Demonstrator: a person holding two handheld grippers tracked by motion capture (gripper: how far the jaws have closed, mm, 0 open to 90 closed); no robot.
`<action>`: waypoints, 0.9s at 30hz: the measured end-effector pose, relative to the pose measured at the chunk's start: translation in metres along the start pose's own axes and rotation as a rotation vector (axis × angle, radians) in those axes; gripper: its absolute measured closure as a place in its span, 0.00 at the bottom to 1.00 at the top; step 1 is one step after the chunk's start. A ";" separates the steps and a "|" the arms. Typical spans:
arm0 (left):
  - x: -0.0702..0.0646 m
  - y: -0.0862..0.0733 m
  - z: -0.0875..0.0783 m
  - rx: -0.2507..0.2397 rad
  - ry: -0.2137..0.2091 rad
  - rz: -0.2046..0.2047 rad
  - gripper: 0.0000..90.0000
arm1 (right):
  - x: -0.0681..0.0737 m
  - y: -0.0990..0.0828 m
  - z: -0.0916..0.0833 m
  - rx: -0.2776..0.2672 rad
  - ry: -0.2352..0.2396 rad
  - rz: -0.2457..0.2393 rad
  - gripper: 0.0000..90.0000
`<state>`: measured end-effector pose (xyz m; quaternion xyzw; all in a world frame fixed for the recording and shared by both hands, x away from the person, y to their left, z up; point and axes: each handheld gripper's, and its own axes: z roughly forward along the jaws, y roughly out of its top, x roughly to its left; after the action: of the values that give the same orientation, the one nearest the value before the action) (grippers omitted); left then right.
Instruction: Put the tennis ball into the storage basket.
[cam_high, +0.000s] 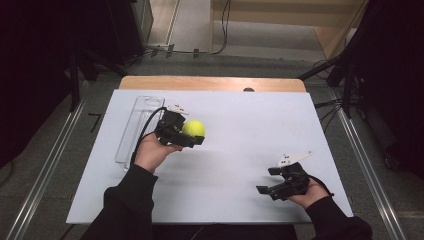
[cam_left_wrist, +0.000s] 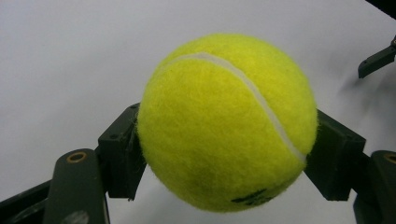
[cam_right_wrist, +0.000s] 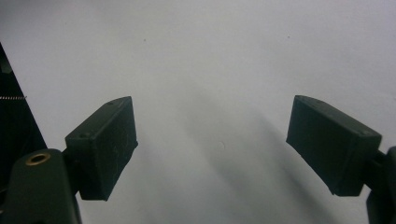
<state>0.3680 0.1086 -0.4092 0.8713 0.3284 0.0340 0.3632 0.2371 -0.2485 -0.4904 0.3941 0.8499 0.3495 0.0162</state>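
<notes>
While clamped on tennis ball (cam_left_wrist: 226, 121), left tool (cam_high: 184, 134) hides ball's sides (logo cut off), right tool (cam_high: 272, 180) gapes empty.

The white table top (cam_high: 225, 150) lies bare through its middle, so a broad lane runs between the left gripper (cam_high: 192, 134) and the right gripper (cam_high: 267, 180), which sit well apart. At nine o'clock of the left gripper, a clear plastic tray (cam_high: 135, 127) lies lengthwise along the table's left edge and blocks passage there. From twelve to three o'clock of the tennis ball (cam_high: 193, 128) the surface stays open to the far edge.
</notes>
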 end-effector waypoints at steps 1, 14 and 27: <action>0.001 0.000 -0.001 -0.002 0.001 -0.005 0.29 | 0.000 0.000 0.000 0.000 0.000 -0.001 0.16; 0.013 -0.002 -0.016 -0.008 0.037 -0.022 0.29 | 0.000 0.000 0.000 -0.002 -0.001 0.005 0.16; 0.029 -0.007 -0.028 -0.010 0.063 -0.057 0.29 | 0.000 0.000 0.000 -0.002 -0.004 0.003 0.16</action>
<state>0.3785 0.1463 -0.3986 0.8583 0.3640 0.0526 0.3577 0.2369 -0.2491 -0.4903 0.3961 0.8489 0.3497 0.0178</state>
